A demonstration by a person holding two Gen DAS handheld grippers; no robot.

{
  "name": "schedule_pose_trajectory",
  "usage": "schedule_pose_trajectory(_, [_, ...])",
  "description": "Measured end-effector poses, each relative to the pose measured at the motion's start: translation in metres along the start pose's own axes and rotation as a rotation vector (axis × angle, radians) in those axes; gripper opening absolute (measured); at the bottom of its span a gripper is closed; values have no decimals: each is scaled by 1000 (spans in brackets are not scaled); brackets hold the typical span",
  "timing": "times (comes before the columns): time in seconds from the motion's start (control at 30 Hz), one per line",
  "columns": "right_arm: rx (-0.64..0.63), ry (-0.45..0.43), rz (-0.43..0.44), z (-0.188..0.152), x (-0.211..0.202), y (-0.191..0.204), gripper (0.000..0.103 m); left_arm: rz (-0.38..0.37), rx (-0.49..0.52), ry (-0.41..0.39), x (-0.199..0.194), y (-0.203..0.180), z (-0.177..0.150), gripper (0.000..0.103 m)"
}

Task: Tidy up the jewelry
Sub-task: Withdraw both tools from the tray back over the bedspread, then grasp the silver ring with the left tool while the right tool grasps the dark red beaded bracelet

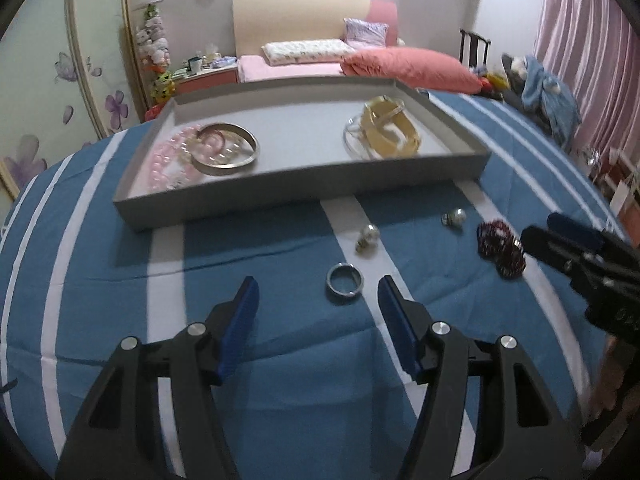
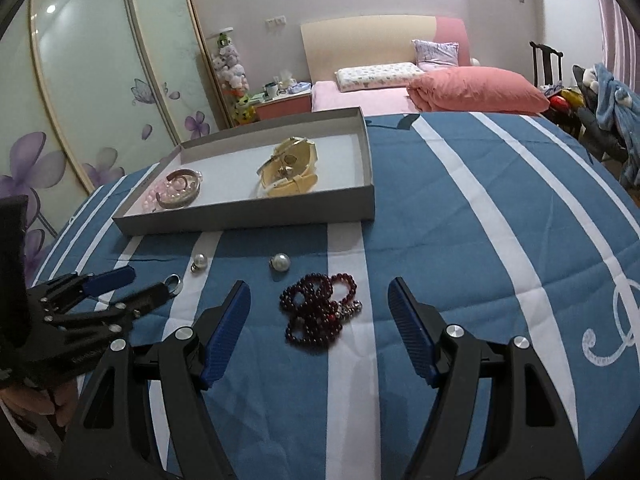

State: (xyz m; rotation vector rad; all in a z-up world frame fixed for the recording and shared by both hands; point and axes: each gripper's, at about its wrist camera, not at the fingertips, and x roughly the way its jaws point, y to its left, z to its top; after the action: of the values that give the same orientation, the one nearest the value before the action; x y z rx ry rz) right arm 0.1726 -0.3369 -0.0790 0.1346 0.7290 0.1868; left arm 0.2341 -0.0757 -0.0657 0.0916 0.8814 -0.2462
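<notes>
Hovering, left: the left gripper is hanging over the blue-and-white striped bedspread, jaws spread wide and gripping nothing.
Ring: a silver ring is lying flat on the bedspread, just ahead of the gap between the blue pads, nearer the right-hand one, touching neither.
Hovering, right: the right gripper is likewise standing wide apart with nothing held.
Beads: a dark red bead bracelet is sitting in a bunched heap between that gripper's fingertips, apart from both.
Earrings: two pearl earrings are resting on the bedspread between the bracelet and the tray, one on a white stripe, the other on the blue.
Tray: a shallow grey tray is sitting farther back; pink beads and a silver bangle are lying at its left end, touching or overlapping, while a yellow-strapped watch is lying at its right end.
Backdrop: a bed with a coral duvet is showing beyond.
</notes>
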Motion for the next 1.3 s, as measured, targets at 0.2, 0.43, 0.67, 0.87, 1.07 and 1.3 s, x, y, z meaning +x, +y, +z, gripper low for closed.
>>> schedule_pose_trajectory(0.2, [8,8,3,-6,1,-4,71,-2,23,21,10,-8,5,48])
schedule_pose_trajectory(0.43, [15,11,5,-7,0,-5,71,6,26,20,14,-13,11,41])
schedule_pose_trajectory(0.67, [10,21,18,-10,0,-2,72,5,38,16,14,-15,12,22])
schedule_pose_trajectory(0.87, [6,35,29,-14,-1,2,72,3,33,16,16,-14,13,22])
schedule_pose_trajectory(1.07, [-1,58,33,-22,-5,7,72,6,28,15,16,-12,14,22])
schedule_pose_trajectory(1.3, [-7,88,25,-27,-5,12,72,18,7,15,17,-5,17,22])
